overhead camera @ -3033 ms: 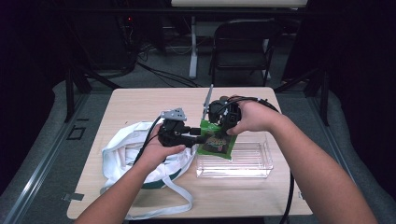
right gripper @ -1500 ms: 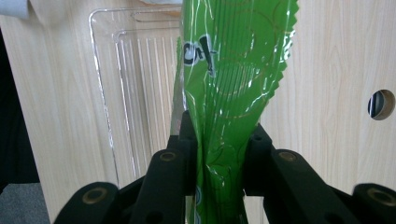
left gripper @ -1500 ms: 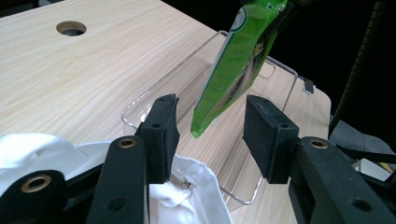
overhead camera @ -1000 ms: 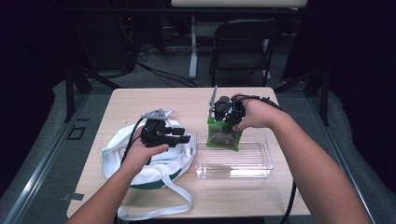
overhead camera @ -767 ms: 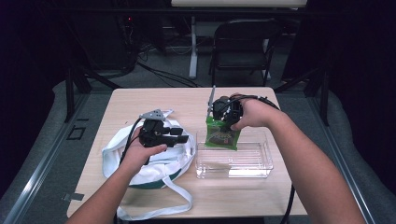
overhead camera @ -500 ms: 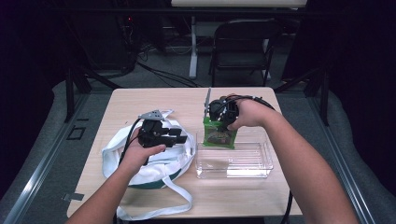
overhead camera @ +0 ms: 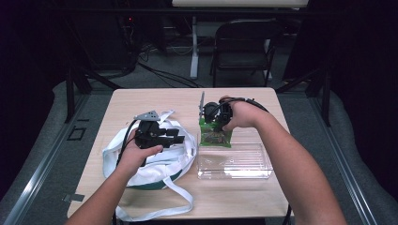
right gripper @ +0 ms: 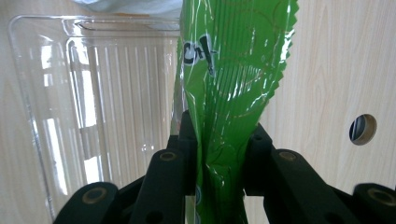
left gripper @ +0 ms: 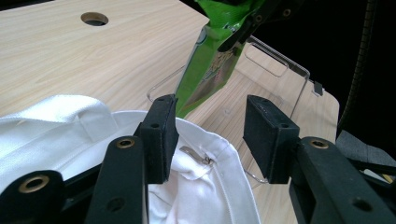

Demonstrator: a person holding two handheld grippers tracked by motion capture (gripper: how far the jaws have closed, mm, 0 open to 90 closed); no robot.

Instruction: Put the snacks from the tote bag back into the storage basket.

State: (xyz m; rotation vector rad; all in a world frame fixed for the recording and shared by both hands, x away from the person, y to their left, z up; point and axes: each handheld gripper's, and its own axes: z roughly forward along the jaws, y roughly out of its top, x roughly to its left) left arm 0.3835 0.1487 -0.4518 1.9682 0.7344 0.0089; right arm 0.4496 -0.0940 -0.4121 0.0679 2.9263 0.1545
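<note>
We pinch the green foil snack packet [overhead camera: 215,136] in our right gripper [overhead camera: 210,123], jaws shut, over the clear plastic tray [overhead camera: 234,161] for drop-in; left gripper [overhead camera: 176,136] jaws half-open, empty.

The high view looks forward and down on the whole surface [overhead camera: 155,101] from above. Each claw view sits close behind its own jaws — the right one faces straight down. All three share the clear tray [overhead camera: 234,161] [left gripper: 280,70] [right gripper: 93,93] and green packet [overhead camera: 215,137] [left gripper: 205,70] [right gripper: 233,84].
</note>
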